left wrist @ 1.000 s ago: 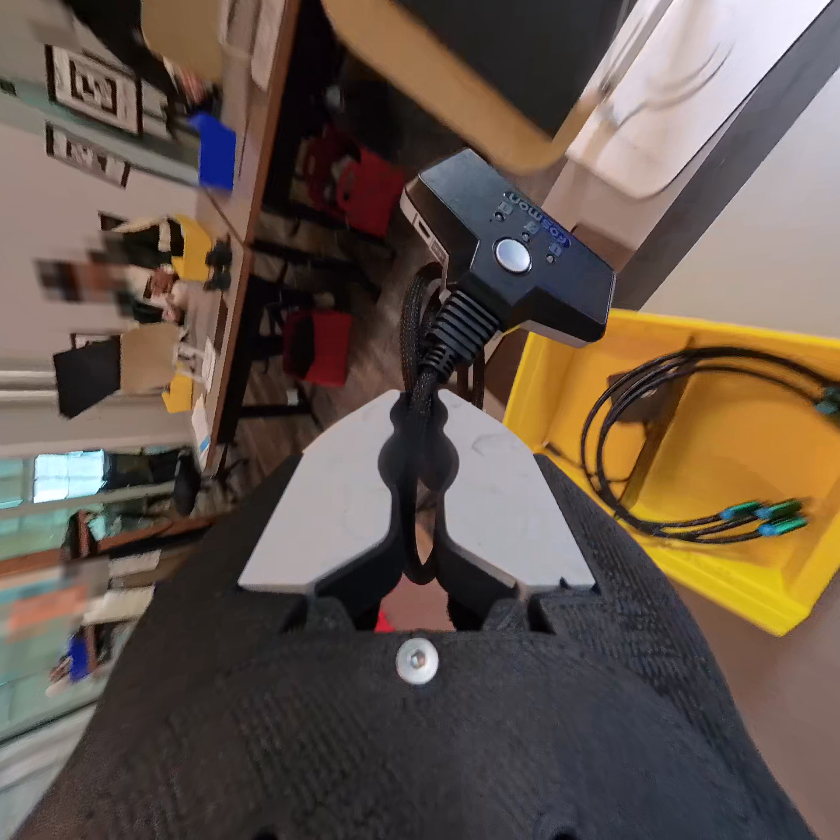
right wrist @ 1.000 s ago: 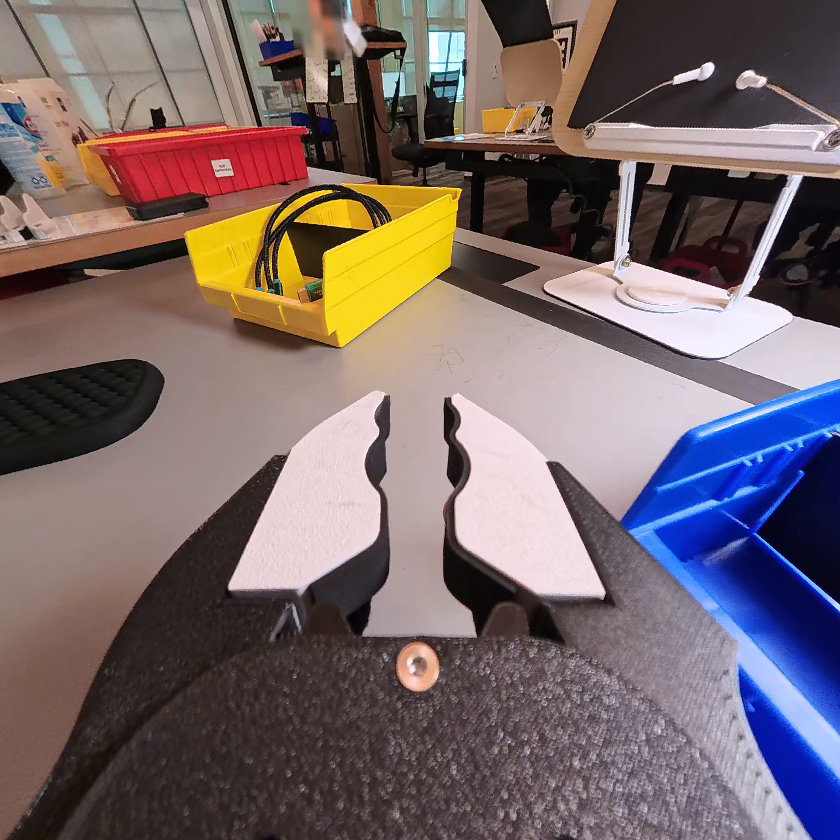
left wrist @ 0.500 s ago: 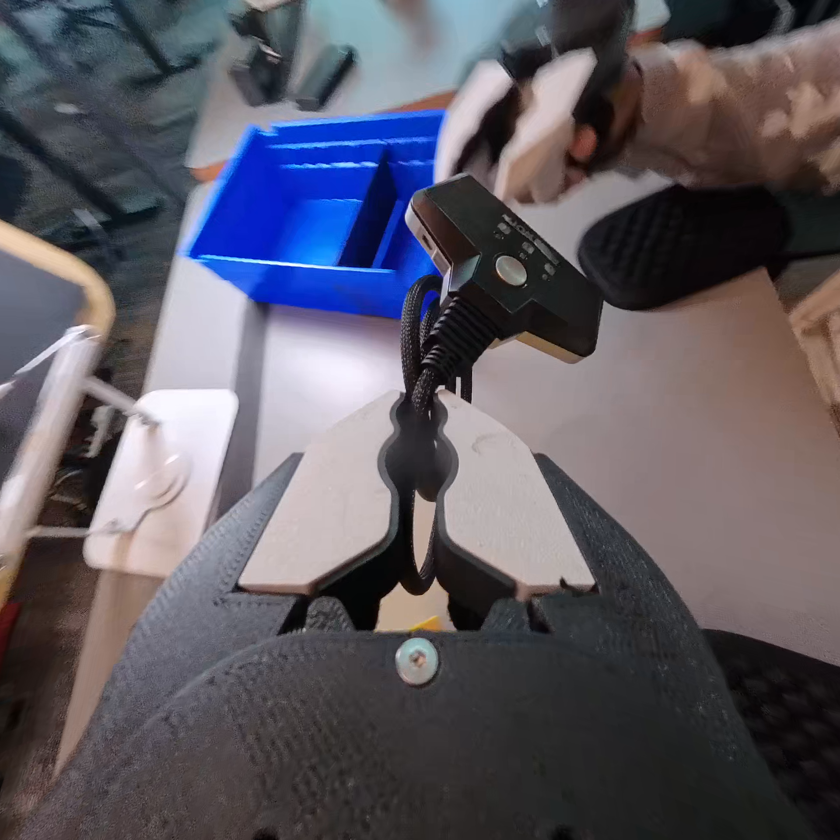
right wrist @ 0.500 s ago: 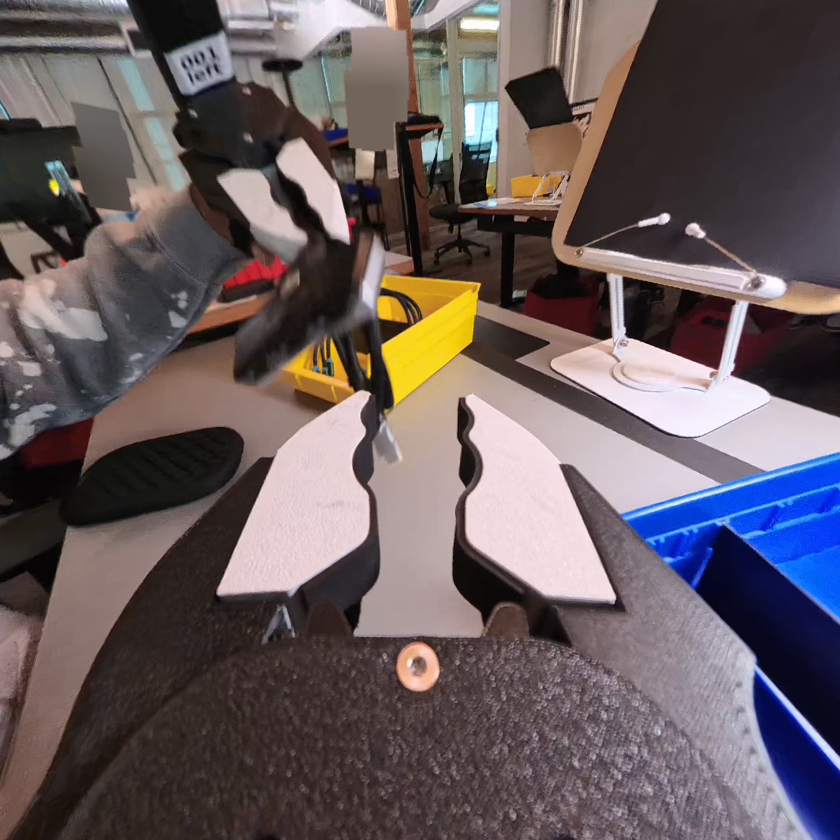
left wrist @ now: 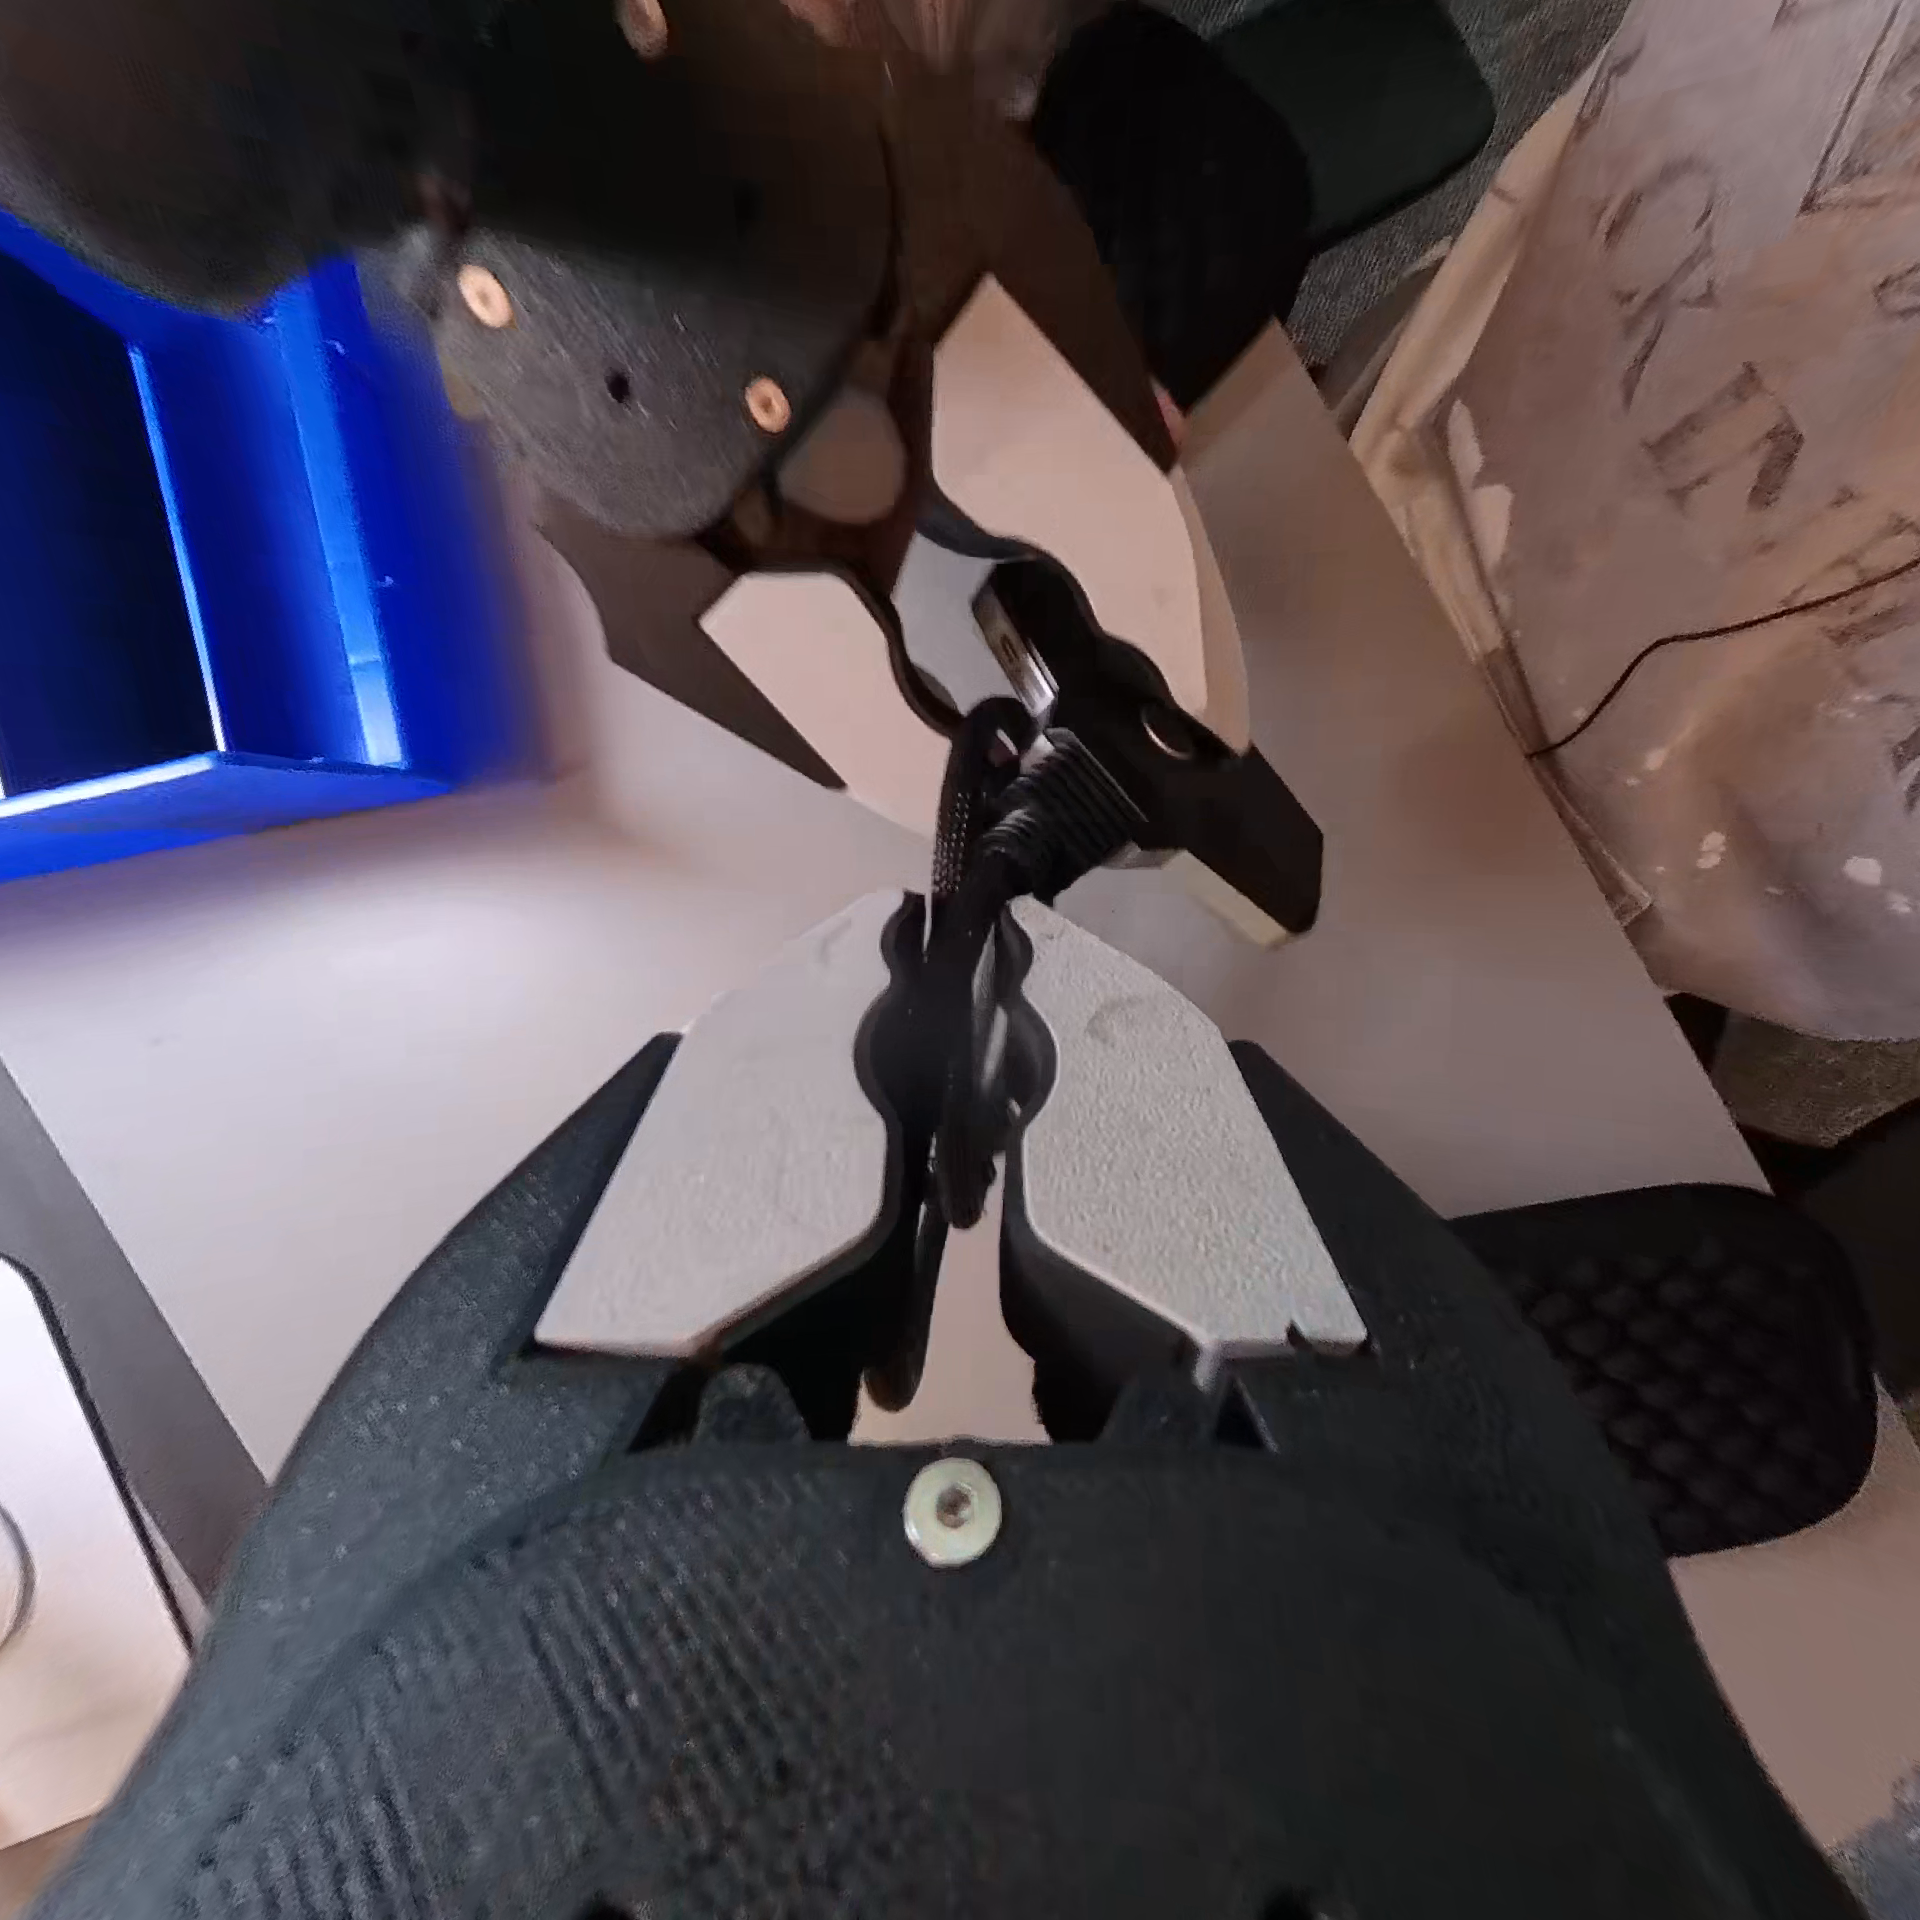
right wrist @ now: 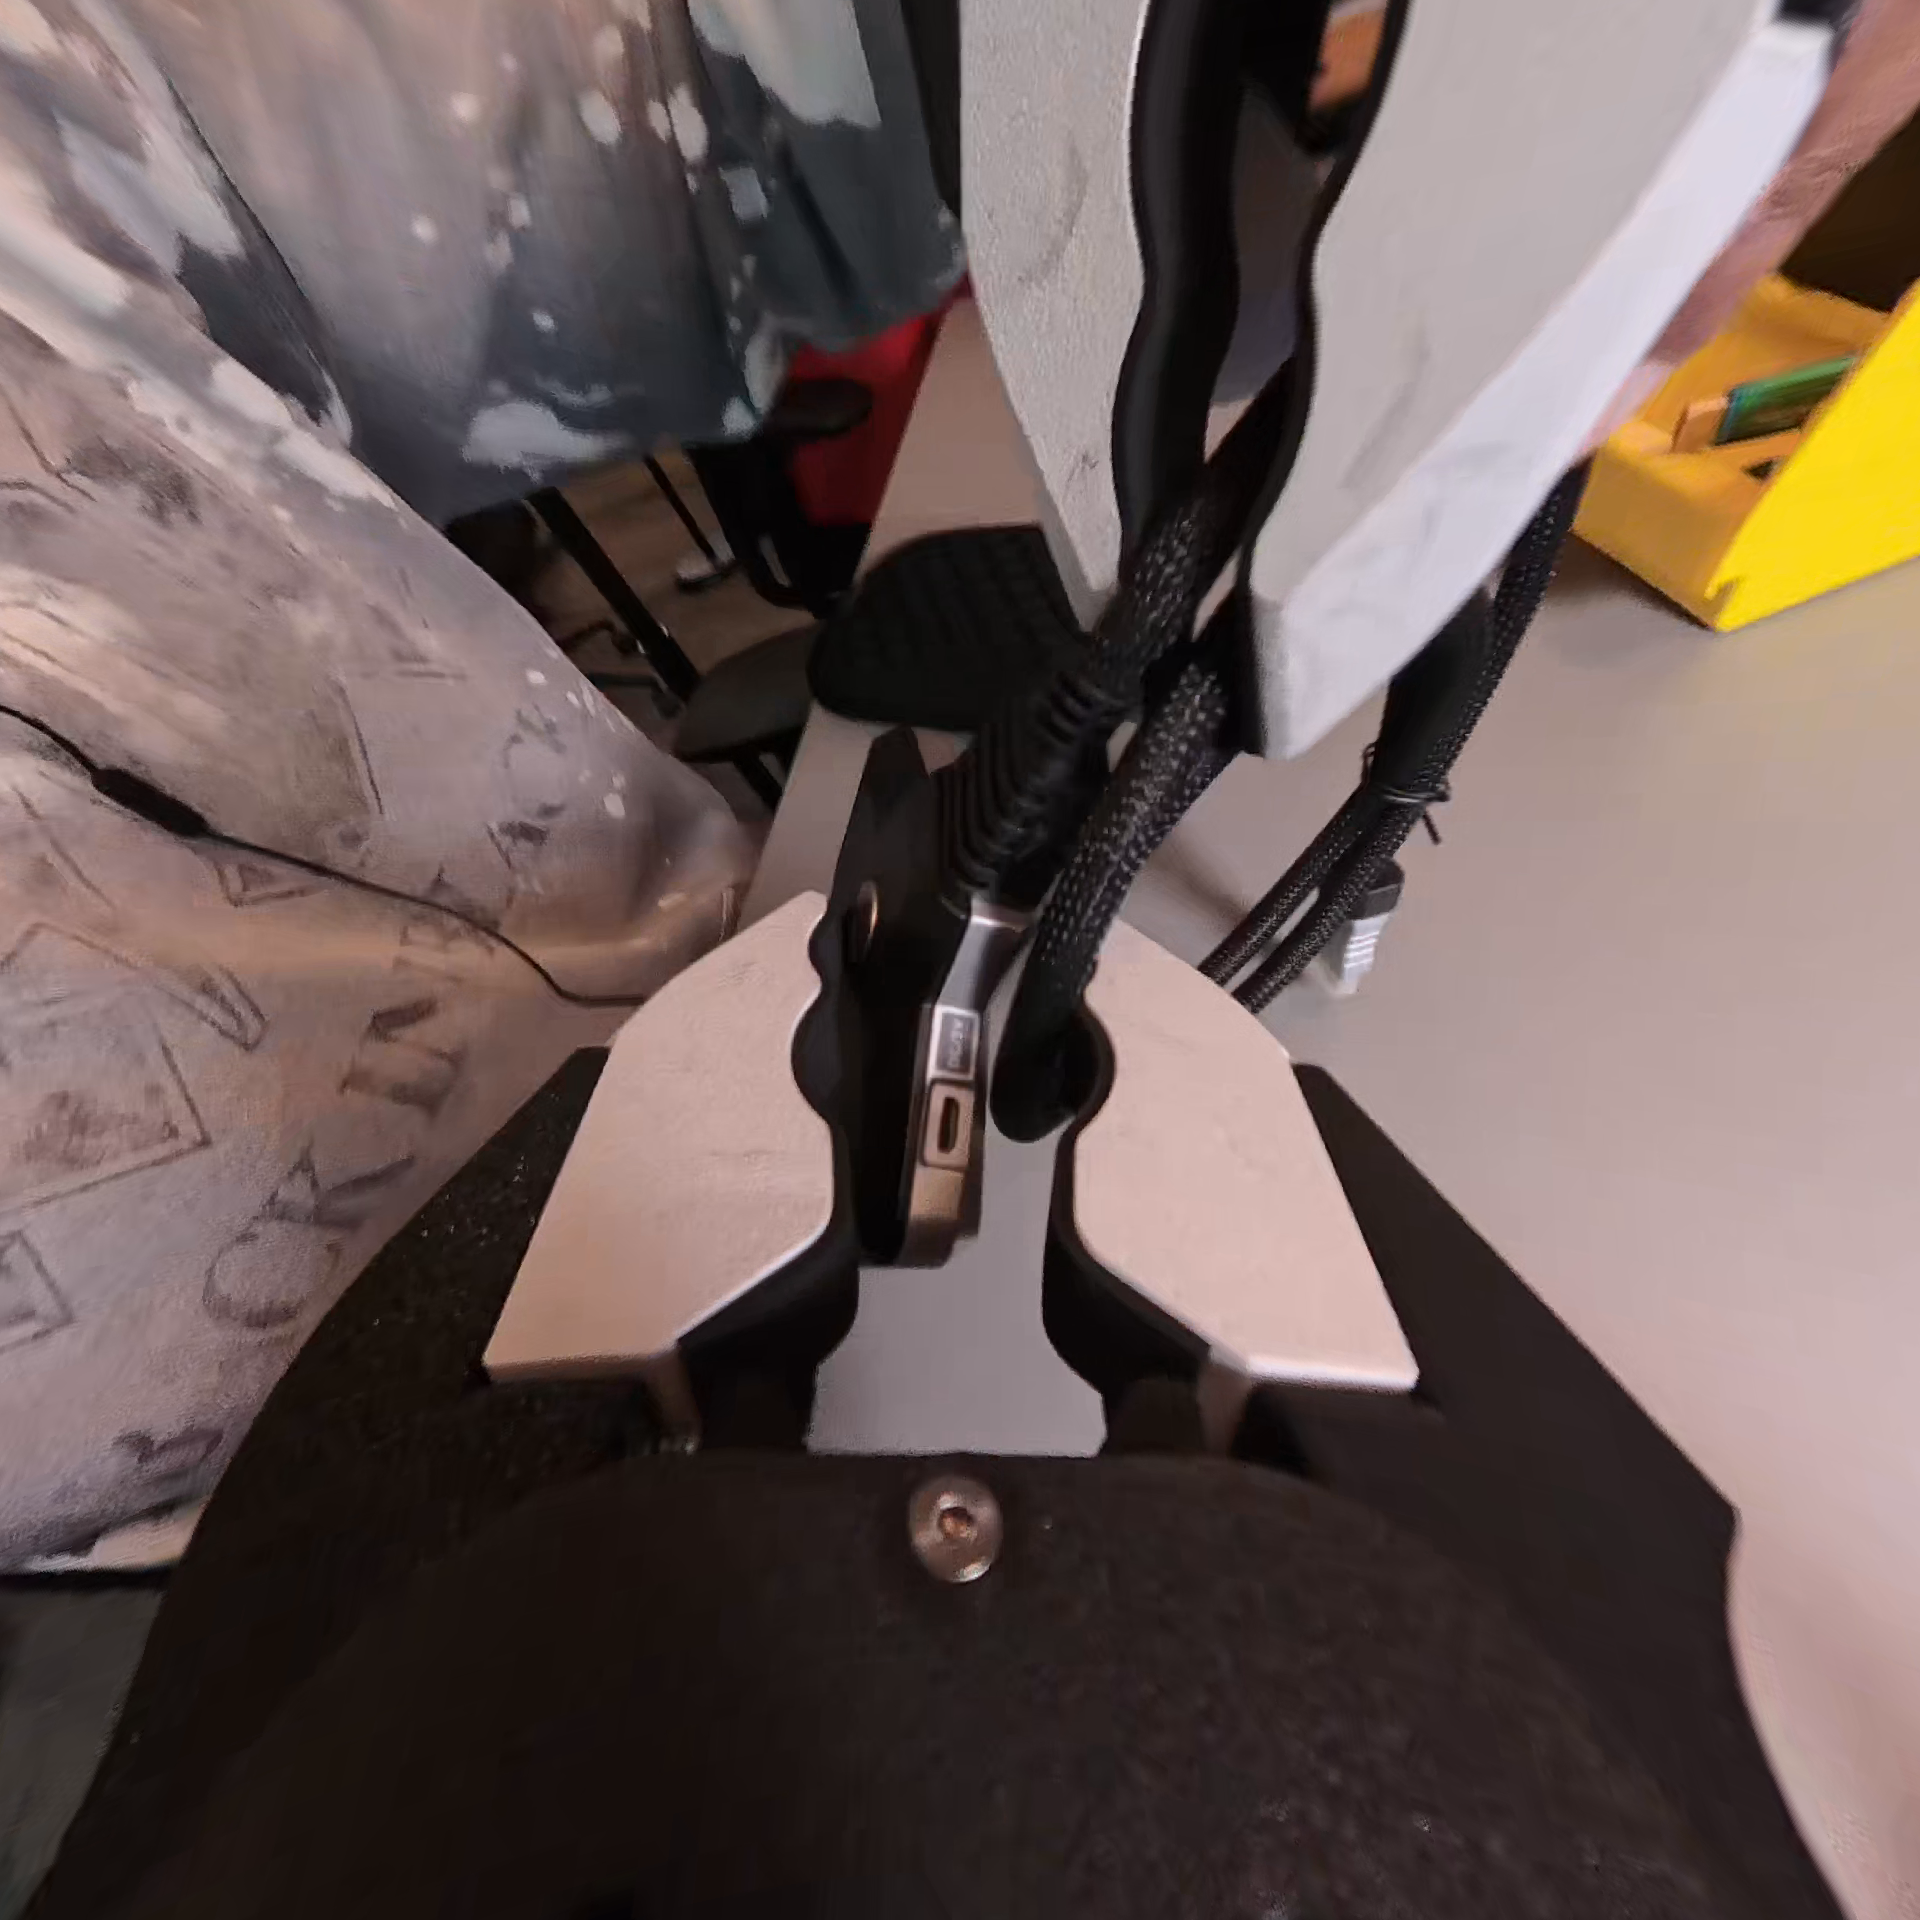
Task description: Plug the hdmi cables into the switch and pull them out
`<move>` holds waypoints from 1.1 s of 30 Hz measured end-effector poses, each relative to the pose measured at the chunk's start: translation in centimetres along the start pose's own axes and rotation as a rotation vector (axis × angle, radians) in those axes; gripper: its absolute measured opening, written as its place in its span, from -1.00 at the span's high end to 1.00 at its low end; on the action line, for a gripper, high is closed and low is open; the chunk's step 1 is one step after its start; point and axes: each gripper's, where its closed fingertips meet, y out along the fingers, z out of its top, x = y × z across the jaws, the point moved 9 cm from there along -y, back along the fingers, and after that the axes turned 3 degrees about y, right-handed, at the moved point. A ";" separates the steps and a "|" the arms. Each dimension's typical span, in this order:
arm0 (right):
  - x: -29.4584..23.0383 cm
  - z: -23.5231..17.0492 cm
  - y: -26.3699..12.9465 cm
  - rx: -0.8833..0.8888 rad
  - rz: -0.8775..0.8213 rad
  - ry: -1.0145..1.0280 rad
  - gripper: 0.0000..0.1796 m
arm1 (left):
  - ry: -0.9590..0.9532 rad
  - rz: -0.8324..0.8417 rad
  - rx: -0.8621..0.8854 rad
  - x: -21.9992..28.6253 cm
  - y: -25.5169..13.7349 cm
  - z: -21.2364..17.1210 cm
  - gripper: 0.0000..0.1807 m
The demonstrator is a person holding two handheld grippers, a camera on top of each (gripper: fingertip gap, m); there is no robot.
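The black HDMI switch (right wrist: 894, 1049), with a silver edge, hangs on its braided black cable (right wrist: 1132, 769). My left gripper (left wrist: 966, 904) is shut on that looped cable just behind the switch (left wrist: 1174, 769). It comes in from above in the right wrist view (right wrist: 1184, 665). My right gripper (right wrist: 961, 925) is open with the switch between its fingers. The switch rests against the left finger and a cable loop against the right one. The cable's silver plug (right wrist: 1361, 935) dangles free. The right gripper's black body (left wrist: 623, 364) fills the top of the left wrist view.
A blue bin (left wrist: 312, 520) stands at the left. A yellow bin (right wrist: 1818, 488) holding green-tipped cables (right wrist: 1787, 395) stands at the upper right. A black wrist rest (left wrist: 1714, 1382) lies at the grey table's (right wrist: 1610, 1039) edge, next to a person's pale patterned clothing (right wrist: 260, 831).
My left gripper swung round and carried the switch to the right gripper. The right gripper opened wider and now has the switch between its fingers.
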 end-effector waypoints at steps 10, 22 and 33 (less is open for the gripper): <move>1.9 0.5 -2.4 0.547 -0.014 0.092 0.65 | -0.228 0.407 0.774 1.1 -11.5 -1.6 0.64; 3.2 10.2 -7.3 0.942 -0.263 -0.188 0.65 | -0.428 0.486 1.086 -1.2 -6.6 -2.6 0.63; 7.4 8.9 -4.9 0.567 -0.457 -0.139 0.51 | -0.550 0.554 1.194 -0.9 -8.6 -8.6 0.77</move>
